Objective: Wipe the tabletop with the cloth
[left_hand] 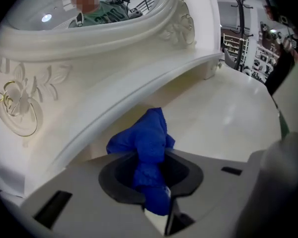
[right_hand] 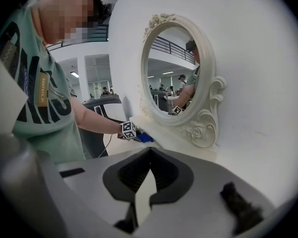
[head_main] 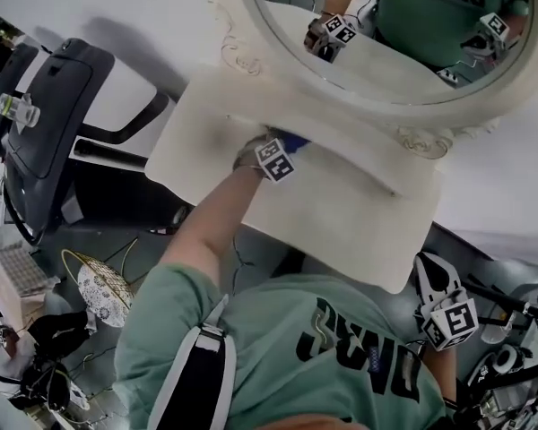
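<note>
Fingers (left_hand: 114,180) of the left gripper (left_hand: 151,175) pinch the blue cloth (left_hand: 146,138). The cloth is bunched and sits low over the cream counter (left_hand: 228,118), just beside the carved base of the mirror (left_hand: 89,48). The right gripper (right_hand: 149,182) hangs off the counter's near edge by the person's side, its fingers pressed together on nothing.

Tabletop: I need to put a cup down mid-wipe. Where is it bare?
Free: the near strip of the tabletop, from the chair end to the right corner. Crowded: the back edge, where the left gripper holds the blue cloth by the mirror.
</note>
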`<state>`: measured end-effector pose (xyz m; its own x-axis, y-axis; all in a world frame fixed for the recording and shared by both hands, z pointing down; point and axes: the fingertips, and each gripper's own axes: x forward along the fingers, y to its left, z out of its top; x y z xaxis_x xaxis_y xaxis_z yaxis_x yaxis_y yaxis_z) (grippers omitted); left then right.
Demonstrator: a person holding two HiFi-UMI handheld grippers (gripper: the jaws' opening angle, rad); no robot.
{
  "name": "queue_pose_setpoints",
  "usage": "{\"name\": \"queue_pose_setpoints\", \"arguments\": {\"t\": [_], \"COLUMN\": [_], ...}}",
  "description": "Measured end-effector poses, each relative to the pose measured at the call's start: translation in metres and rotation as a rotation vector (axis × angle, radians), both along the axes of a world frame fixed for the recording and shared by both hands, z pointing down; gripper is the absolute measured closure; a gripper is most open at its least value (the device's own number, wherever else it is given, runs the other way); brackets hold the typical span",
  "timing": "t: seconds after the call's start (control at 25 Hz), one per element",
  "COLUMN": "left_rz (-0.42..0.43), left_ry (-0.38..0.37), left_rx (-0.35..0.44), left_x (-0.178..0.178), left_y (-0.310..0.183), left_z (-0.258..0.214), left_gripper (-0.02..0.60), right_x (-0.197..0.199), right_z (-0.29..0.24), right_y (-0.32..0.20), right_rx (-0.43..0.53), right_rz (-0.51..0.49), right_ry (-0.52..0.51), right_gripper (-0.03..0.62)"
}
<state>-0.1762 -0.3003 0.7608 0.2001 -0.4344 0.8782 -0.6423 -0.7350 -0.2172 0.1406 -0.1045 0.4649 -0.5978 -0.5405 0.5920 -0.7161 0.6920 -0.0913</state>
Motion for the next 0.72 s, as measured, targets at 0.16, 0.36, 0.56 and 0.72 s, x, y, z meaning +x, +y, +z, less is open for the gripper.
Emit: {"name": "queue_pose_setpoints", "arguments": {"t": [0.16,0.36,0.56,0.72], "left_rz": [0.037,0.021,-0.065,-0.123], "left_ry": [0.011,0.021,0.036,0.061], "left_rx": [-0.025,-0.063,-0.252,-0.270], "left_x": [-0.002,-0.011,0.002,0.013], "left_y": [0.067,0.192,0.360,0.414], "left_z": [-0.002,-0.006,0.023,0.024], "left_gripper": [0.485,0.485,0.483,0.482], "right_x": [-0.003,0.010,0.065,0.111], "right_z": [-0.001,-0.007,-0.023,-0.028], "right_y": [0.019,0.071,0.154,0.195], "right_rx": [0.023,0.068,0.114,0.120], "right_rz": [-0.041,-0.089,-0.066,0.007], "right_ry": [-0.024,-0.068,-0.094,-0.104], "right_gripper": [0.586,0.586,0.586,0.586]}}
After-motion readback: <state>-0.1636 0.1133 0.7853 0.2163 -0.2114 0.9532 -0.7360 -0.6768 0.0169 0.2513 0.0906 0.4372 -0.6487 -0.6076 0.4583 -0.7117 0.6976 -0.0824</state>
